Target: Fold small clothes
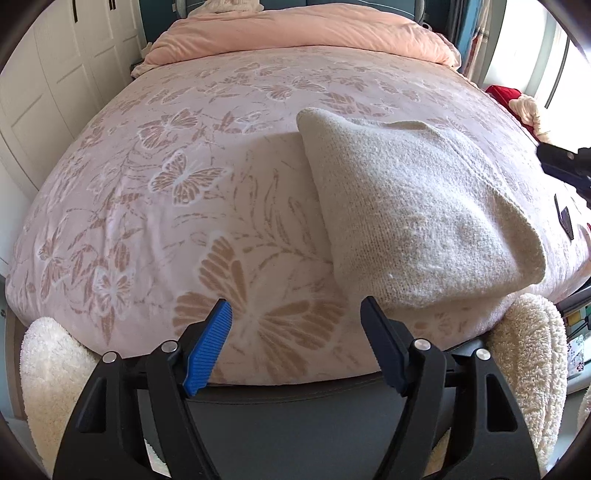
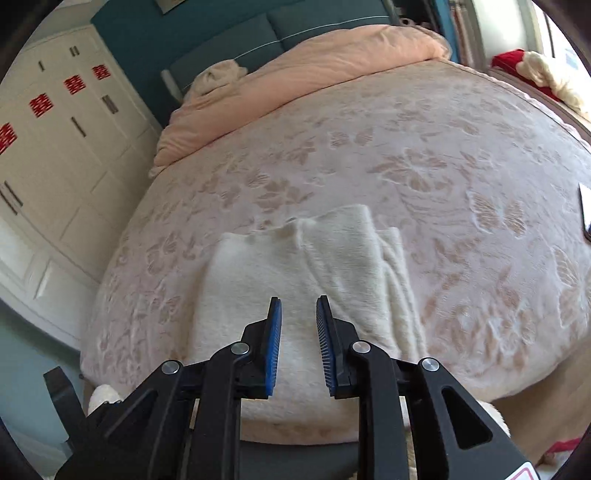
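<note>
Your bed [image 1: 155, 192] fills both views, spread with a pink butterfly-print blanket [image 2: 424, 155], a peach duvet [image 1: 295, 33] bunched at its head. The folded cream knit garment [image 1: 417, 206] lies near the foot edge. Your left gripper [image 1: 295, 317] hovers beside it, jaws wide, nothing between them — your right gripper [image 2: 298, 314] above it, jaws narrowly parted, empty.

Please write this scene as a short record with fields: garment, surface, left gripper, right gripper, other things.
garment: cream knit garment, folded, lying flat
surface: pink butterfly bedspread
left gripper: left gripper open, empty, beside the garment's near edge
right gripper: right gripper narrowly open, nothing between the pads, above the garment
other things: peach duvet at the head of the bed
</note>
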`<state>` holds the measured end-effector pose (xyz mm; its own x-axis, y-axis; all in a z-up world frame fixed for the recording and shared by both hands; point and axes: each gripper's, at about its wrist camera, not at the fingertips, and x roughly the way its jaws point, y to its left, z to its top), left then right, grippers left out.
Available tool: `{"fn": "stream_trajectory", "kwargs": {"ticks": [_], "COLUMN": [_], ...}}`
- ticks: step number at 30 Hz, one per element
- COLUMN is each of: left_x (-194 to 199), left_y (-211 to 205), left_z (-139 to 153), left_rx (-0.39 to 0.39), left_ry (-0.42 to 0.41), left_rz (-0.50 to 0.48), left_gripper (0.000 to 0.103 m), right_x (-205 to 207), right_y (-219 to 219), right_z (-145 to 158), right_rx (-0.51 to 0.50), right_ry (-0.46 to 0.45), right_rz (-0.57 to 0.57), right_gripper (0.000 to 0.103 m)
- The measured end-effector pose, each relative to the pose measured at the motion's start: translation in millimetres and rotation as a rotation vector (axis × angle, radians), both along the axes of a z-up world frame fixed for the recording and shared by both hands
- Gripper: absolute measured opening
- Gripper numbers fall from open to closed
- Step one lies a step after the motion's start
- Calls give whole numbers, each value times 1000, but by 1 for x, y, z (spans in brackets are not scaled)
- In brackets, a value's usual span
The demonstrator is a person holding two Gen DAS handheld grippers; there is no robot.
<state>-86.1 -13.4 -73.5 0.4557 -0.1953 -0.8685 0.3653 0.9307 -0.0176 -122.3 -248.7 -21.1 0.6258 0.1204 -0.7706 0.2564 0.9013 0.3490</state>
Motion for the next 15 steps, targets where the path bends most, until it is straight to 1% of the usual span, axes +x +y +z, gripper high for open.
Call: {"fn": "stream_trajectory", "kwargs": {"ticks": [2,3,4,5,6,8,9,10,11,12,14,15], "left_x": [-1,-1,-2,-1,0,1,3,4,5,6,5,4], "left_y": [0,2,3,6,9,14,16,17,18,18,16,15], "left_z": [2,4,5,6,6,5,4,2,1,0,0,1], "left_rx": [2,1,0,-1,-1,-1,-2,-7,-10,-11,-10,-9], "left_ry": [-8,-13,-16,-18,-16,-14,-7,1,8,12,11,7], "left_rz": [-2,2,8,16,25,41,53,61,65,66,57,51], "left_gripper": [70,71,71,71,71,72,72,72,72,72,72,72], "right_x": [23,33,33,33,34,28,27,28,30,34,53,52], "right_y": [20,30,39,43,46,55,63,72,82,90,101,103], "right_z": [-49,-77,-85,-76,-59,-19,-5,2,-1,-13,-63,-79], "right_rx": [42,33,1,-15,-12,30,-2,-43,-69,-81,-96,-85], "right_ry": [137,215,218,210,197,73,42,34,44,81,214,219], "right_rz": [89,127,139,125,111,152,170,190,224,258,300,299], "right_gripper": [21,21,19,19,20,19,19,20,20,20,20,16]}}
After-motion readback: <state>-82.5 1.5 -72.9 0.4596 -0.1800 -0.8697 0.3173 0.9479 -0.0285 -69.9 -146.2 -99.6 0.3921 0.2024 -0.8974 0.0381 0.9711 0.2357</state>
